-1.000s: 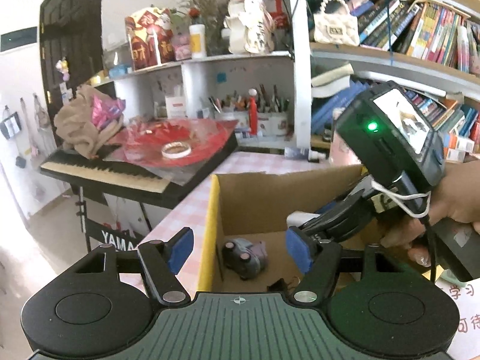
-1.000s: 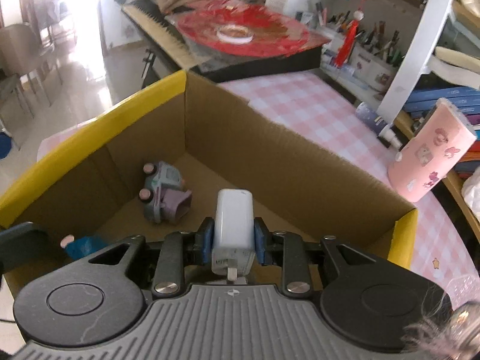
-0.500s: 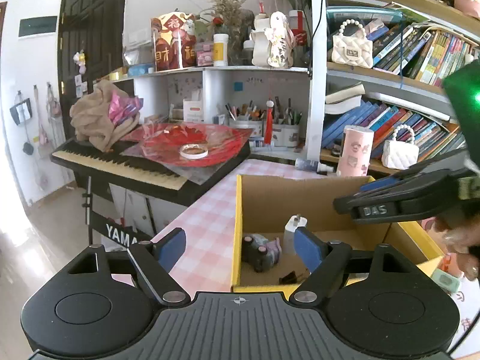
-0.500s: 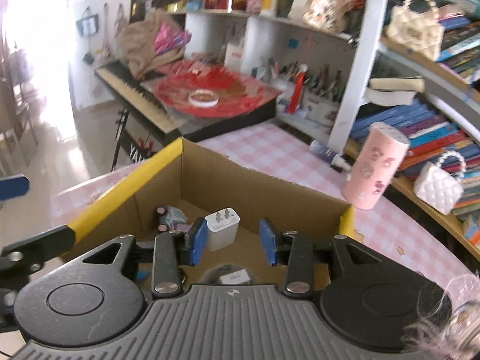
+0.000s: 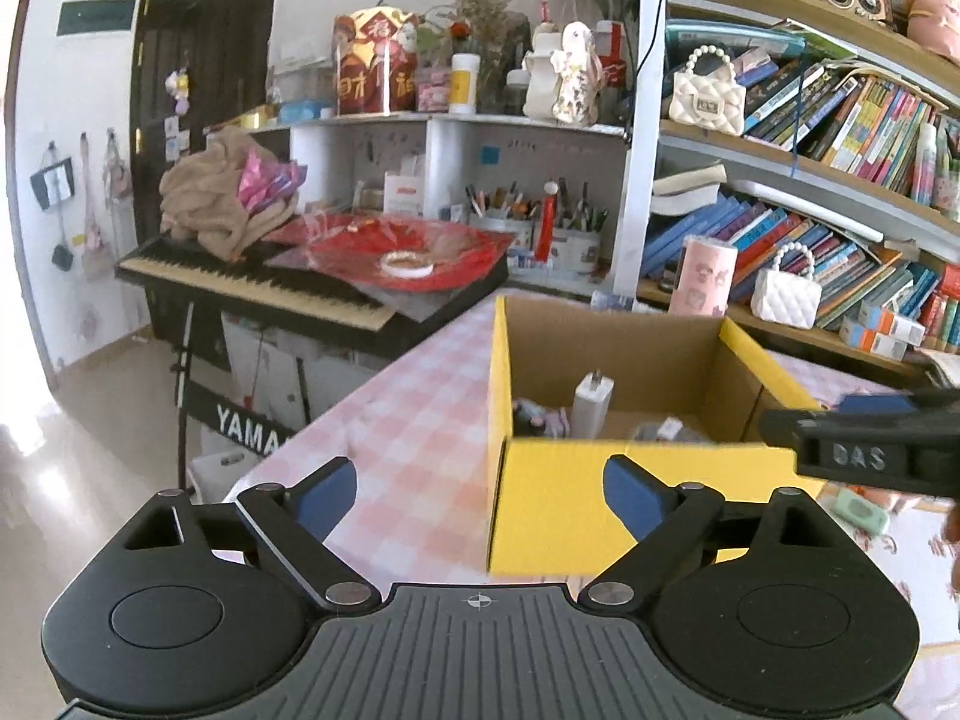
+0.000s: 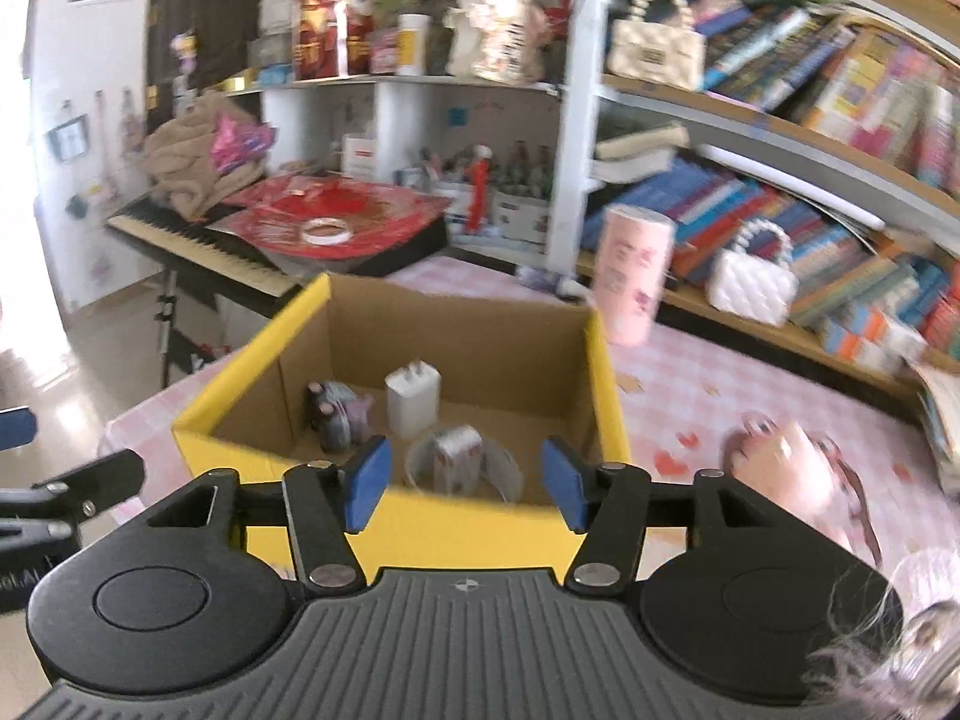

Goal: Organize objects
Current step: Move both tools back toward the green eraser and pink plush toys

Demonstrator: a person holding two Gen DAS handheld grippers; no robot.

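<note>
A second ago our right gripper (image 6: 465, 483) was clamped on the white charger (image 6: 412, 398) low inside the cardboard box (image 6: 456, 531). Now its jaws are opening with nothing between the blue pads, and we have drawn back to just outside the box's yellow near wall. The charger stands upright on the box floor, prongs up, beside the small purple toy car (image 6: 337, 414) near the box's far-left corner. Our left gripper (image 5: 480, 495) has pulled back too: earlier its pads sat over the box's left edge, and now the whole yellow corner of the box (image 5: 600, 504) lies ahead of it. Its jaws are opening wide and hold nothing.

From the right wrist we look down into the box and see a small clear cup with a red-and-white pack (image 6: 461, 461) just inside the near wall, in front of the charger; the left wrist view shows only its top over the rim. The right wrist view also shows a pink rounded item (image 6: 804, 480) lying on the checked bench (image 6: 690, 396) to the right of the box, and a pink patterned cylinder (image 6: 631, 276) standing behind the box's far-right corner. From the left wrist we see the charger (image 5: 593, 399) and the car (image 5: 540, 418) against the box's left inner wall, and the black finger of the right gripper (image 5: 870, 450) over the box's right side.
</note>
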